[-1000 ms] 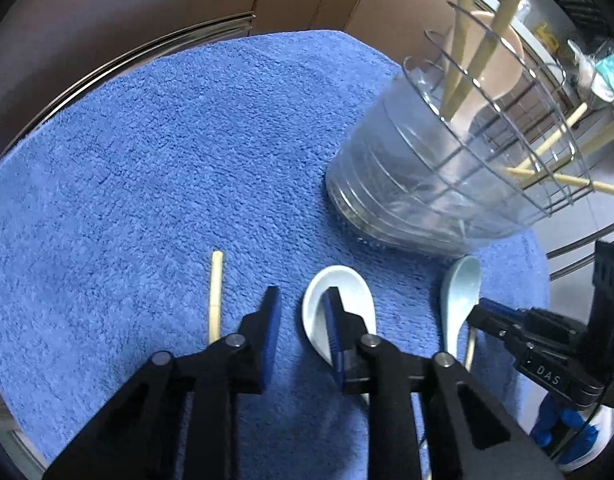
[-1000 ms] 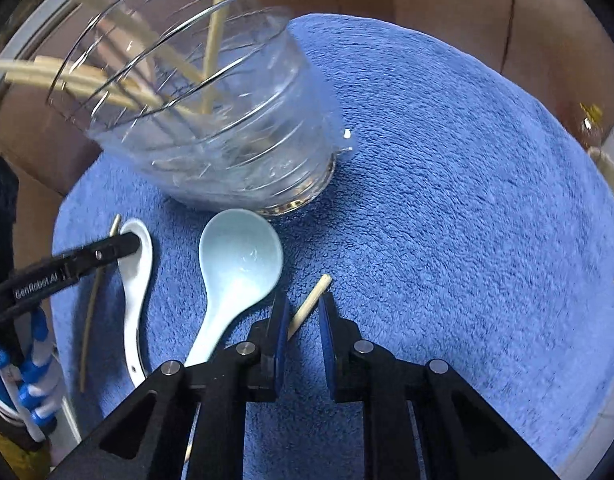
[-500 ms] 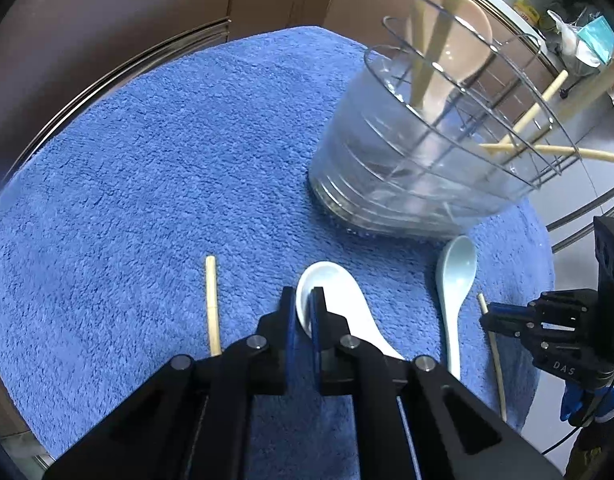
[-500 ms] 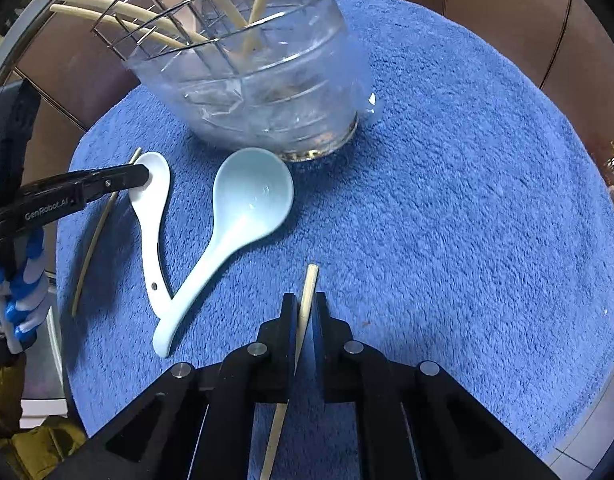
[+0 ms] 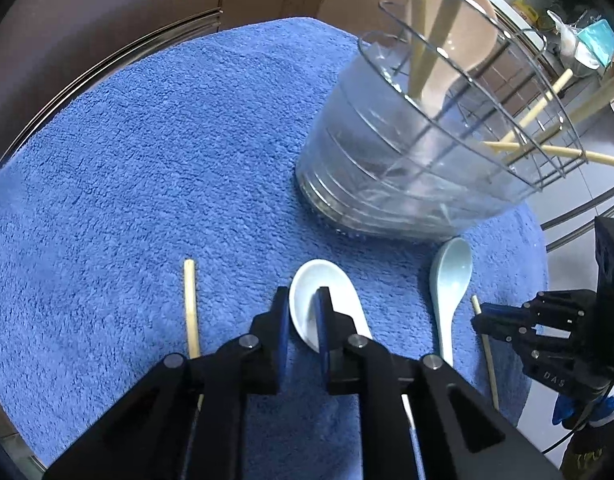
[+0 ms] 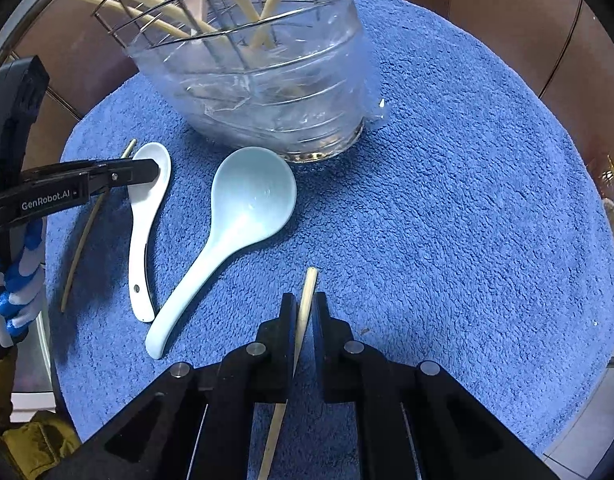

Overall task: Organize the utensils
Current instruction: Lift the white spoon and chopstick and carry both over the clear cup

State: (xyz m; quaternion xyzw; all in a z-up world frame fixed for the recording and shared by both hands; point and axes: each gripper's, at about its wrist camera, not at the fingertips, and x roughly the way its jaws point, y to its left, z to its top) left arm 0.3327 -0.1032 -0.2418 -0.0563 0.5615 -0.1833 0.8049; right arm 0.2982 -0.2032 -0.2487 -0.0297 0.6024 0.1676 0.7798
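- Part of the sorting looks done: several chopsticks and a pale spoon already stand in the holder, while two spoons and two chopsticks are still down on the blue towel (image 5: pixel 147 152).
- Farthest left on the towel lies a loose chopstick (image 5: pixel 191 308), untouched, just beside the left gripper (image 5: pixel 301 320).
- The left gripper has its jaws narrowed on the rim of the white spoon (image 5: pixel 339 296), one finger inside the bowl and one outside; the spoon is gripped but appears to rest on the towel, so I judge its lift not yet begun.
- Next comes the light blue spoon (image 6: pixel 243 216), free on the towel, its bowl just in front of the holder and its handle end near the white spoon's.
- The right gripper (image 6: pixel 303 316) is clamped on the second chopstick (image 6: pixel 305 304), whose tip pokes out between the fingers toward the holder.
- The holder (image 6: pixel 267 92), a clear tub inside a wire basket, stands at the far side of the towel; its sections cannot be told apart.
- Left to do, as I judge it: carry both gripped pieces to the holder, then the blue spoon and the loose chopstick.
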